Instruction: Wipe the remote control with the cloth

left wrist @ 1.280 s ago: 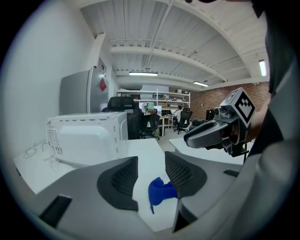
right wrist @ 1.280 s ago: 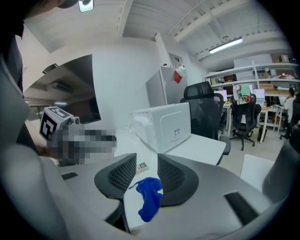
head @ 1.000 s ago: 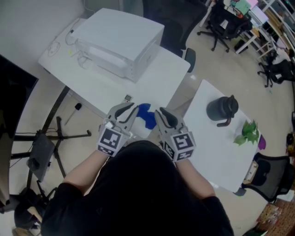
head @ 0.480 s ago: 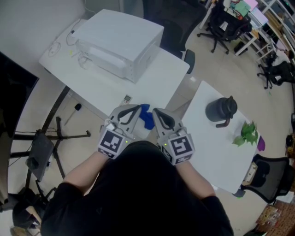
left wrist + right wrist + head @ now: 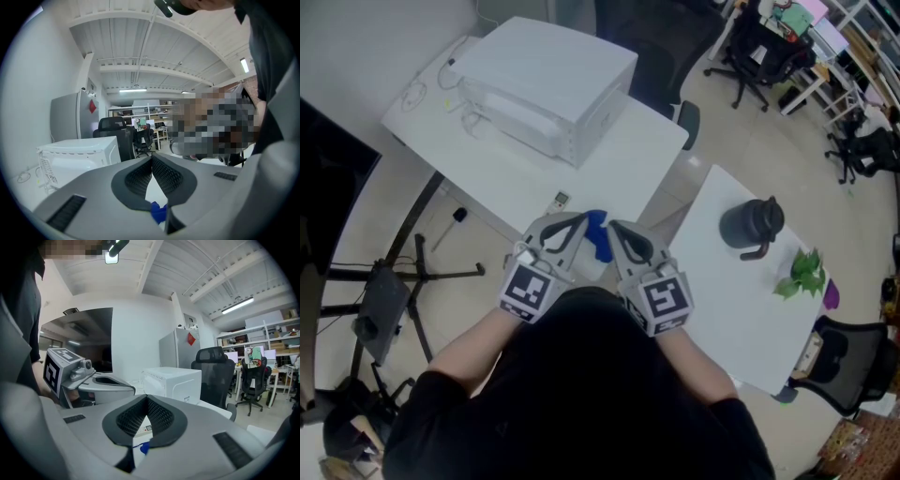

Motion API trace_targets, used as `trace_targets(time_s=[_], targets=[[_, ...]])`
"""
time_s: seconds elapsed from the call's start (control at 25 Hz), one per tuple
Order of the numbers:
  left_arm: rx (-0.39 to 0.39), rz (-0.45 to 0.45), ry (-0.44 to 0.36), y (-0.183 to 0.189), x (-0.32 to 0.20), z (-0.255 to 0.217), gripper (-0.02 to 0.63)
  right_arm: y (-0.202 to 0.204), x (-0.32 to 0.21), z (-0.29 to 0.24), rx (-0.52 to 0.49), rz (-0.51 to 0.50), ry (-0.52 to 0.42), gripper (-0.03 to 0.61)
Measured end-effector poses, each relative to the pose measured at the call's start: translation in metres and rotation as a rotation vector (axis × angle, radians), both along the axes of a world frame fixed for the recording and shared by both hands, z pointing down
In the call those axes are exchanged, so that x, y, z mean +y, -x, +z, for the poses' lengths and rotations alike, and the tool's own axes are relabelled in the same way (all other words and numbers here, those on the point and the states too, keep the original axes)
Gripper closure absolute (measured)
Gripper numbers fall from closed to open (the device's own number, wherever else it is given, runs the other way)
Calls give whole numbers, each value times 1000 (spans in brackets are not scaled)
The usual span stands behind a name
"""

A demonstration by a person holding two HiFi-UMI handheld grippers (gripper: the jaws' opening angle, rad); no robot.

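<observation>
– Where's the stuff?
– The remote control (image 5: 561, 199) lies near the white box (image 5: 548, 80). The blue cloth (image 5: 599, 234) is a bit farther from it.
– And the grippers?
– Left gripper (image 5: 580, 218) and right gripper (image 5: 614, 225) are both pinched together, empty. The cloth looks soft and light, so pinch a fold.

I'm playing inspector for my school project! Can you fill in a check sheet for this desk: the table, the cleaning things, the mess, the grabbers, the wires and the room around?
Surface: white table, flat, with a second white side table beside it.
Job's things: small remote control lies on the table; blue cloth lies bunched beside it, just ahead of the grippers.
Clutter: white boxy appliance at the far end; dark jug and green leaves on the side table.
Grippers: left gripper and right gripper both have jaws shut, nothing pinched.
Cables: thin wires beside the appliance.
Surroundings: office chairs; a stand on the floor.
</observation>
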State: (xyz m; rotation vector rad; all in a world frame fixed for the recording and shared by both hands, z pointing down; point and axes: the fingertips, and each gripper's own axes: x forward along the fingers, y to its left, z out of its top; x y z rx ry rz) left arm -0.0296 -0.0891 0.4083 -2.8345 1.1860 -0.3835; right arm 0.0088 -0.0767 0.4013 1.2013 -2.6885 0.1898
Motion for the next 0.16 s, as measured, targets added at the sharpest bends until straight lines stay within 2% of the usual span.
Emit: trace_targets(time_s=[0.16], targets=[[12,-19,14,1,0,-1,613,0,0,0,1,1,2,569]])
